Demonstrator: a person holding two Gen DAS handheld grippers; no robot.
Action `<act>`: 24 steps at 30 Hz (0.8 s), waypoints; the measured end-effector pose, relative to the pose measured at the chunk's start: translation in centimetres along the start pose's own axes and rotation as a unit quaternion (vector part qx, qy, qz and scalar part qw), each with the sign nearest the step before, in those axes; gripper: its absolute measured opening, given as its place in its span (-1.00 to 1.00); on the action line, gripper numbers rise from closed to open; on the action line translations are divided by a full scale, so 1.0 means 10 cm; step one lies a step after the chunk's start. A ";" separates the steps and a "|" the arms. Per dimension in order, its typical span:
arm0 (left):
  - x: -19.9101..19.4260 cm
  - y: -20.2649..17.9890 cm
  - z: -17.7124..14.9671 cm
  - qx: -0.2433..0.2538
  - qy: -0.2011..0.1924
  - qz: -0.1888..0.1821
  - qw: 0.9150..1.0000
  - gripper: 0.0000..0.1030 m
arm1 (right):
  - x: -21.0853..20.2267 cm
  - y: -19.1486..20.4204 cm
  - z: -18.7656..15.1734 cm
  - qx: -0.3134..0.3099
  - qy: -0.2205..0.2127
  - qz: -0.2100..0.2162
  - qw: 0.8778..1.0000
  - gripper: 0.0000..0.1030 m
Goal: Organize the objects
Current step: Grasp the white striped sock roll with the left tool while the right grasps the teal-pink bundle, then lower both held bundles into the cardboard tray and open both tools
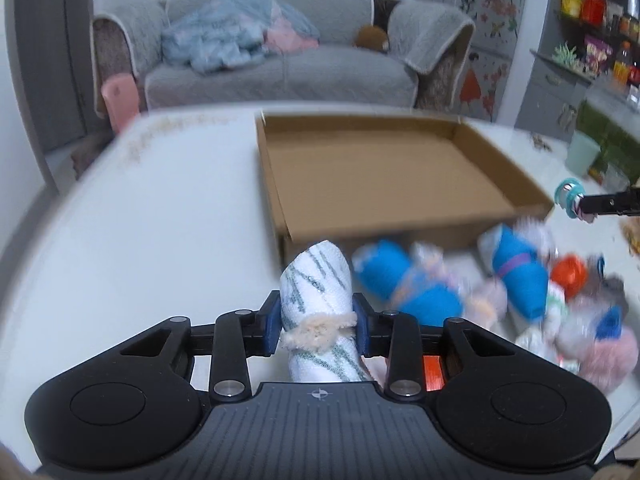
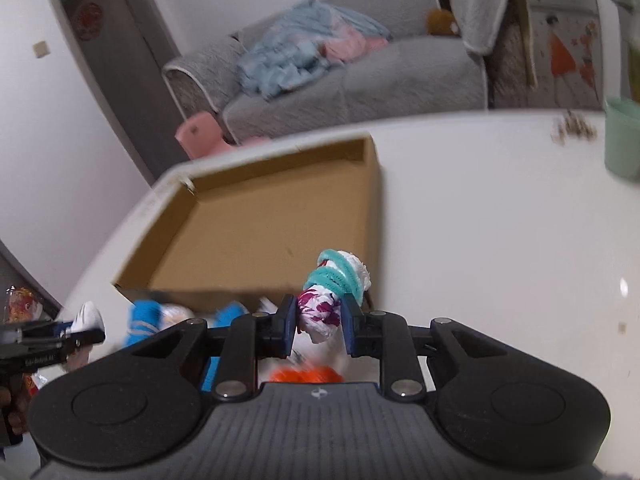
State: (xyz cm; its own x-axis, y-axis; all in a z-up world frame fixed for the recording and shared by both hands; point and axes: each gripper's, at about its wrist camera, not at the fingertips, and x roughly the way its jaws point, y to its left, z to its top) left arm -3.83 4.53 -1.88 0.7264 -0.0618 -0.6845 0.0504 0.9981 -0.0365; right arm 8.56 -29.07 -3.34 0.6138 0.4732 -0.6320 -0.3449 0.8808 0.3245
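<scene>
My left gripper (image 1: 316, 326) is shut on a white rolled cloth with grey-green streaks (image 1: 320, 280), tied with a beige fuzzy band, held upright above the table. My right gripper (image 2: 319, 322) is shut on a white and magenta rolled cloth (image 2: 326, 308) wound with a teal fuzzy band; the same roll (image 1: 570, 196) shows at the right edge of the left wrist view. An open, empty cardboard box (image 1: 380, 172) (image 2: 260, 216) lies just beyond both. A pile of rolled cloths, blue (image 1: 404, 280) and orange (image 1: 568, 274) among them, lies in front of the box.
The white table (image 1: 160, 208) carries crumbs near its far edge and a mint green cup (image 2: 622, 140) at the far right. A grey sofa (image 1: 280, 68) with heaped clothes stands beyond the table. Shelves with jars and packets (image 1: 600, 40) are at the right.
</scene>
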 end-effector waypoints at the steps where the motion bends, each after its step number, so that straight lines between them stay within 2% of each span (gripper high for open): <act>1: -0.03 0.02 0.10 -0.001 -0.007 -0.003 1.000 -0.19 | -0.02 0.06 0.06 -0.010 -0.008 0.003 1.000 -0.59; 6: 0.00 0.00 0.71 0.012 -0.041 0.000 0.999 -0.18 | 0.12 0.33 0.47 -0.042 -0.022 0.031 0.998 -0.59; 9: 0.24 -0.07 1.08 0.020 -0.049 -0.004 0.999 -0.17 | 0.35 0.58 0.75 -0.061 -0.025 0.059 0.996 -0.59; 12: 0.65 -0.17 1.34 0.033 -0.043 -0.003 0.999 -0.17 | 0.70 0.81 1.01 -0.076 -0.015 0.077 0.994 -0.59; 17: 1.33 -0.20 1.43 0.037 -0.012 -0.001 0.999 -0.17 | 1.39 0.96 1.24 -0.085 0.021 0.081 0.993 -0.59; 20: 1.61 -0.22 1.42 0.052 0.003 0.004 0.999 -0.17 | 1.81 0.94 1.31 -0.080 0.047 0.071 0.993 -0.59; 24: 1.88 -0.21 1.42 0.063 0.013 0.017 0.998 -0.17 | 2.15 0.95 1.32 -0.077 0.069 0.056 0.993 -0.58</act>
State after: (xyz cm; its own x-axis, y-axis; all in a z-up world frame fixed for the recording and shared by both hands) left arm 19.48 1.16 -4.35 0.7113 -0.0267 -0.7024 0.1140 0.9904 0.0779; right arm 27.83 -10.32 -4.61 0.4659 0.5507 -0.6926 -0.5162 0.8049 0.2928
